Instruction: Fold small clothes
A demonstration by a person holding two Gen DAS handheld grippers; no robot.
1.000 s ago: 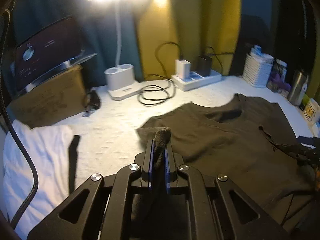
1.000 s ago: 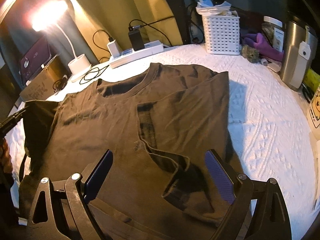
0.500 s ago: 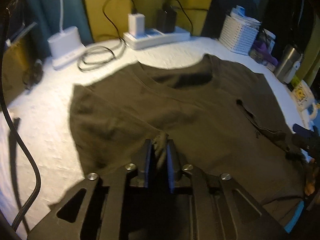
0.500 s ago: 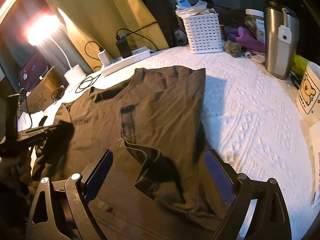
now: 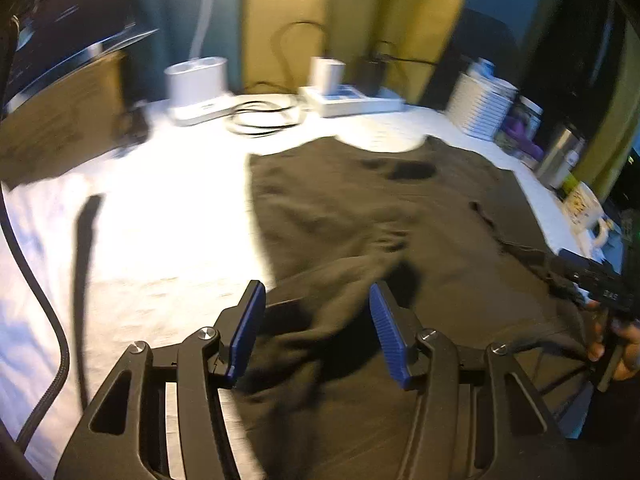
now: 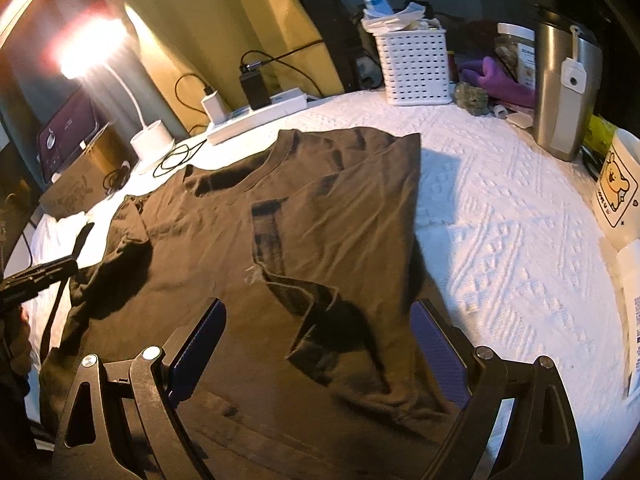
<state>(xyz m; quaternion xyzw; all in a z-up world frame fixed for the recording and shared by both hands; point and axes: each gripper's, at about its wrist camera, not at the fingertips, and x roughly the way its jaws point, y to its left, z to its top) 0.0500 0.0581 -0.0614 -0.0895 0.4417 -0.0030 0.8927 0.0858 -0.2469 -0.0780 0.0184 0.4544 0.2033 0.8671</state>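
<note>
One dark brown cotton T-shirt (image 6: 328, 240) lies flat on the white surface (image 6: 500, 216), whose cloth cover carries a raised woven diamond pattern; both of its side edges are turned in over the body, and the round ribbed neckline faces the far curtains. Two black tongs with ridged blue pads work over it. The left tongs (image 5: 316, 320) are opening, a soft rumpled sleeve fold lying loose between the pads without being pressed. The right tongs (image 6: 318, 344) stand wide apart above the shirt's lower half, gripping nothing. Beyond the shirt stand one white perforated plastic basket (image 6: 414, 66), one tall brushed-steel tumbler (image 6: 566, 88), one white power strip (image 6: 256, 116) with two plugged chargers, one lit gooseneck lamp (image 6: 150, 140) on a round white base, and one coiled black cable (image 6: 176, 158).
</note>
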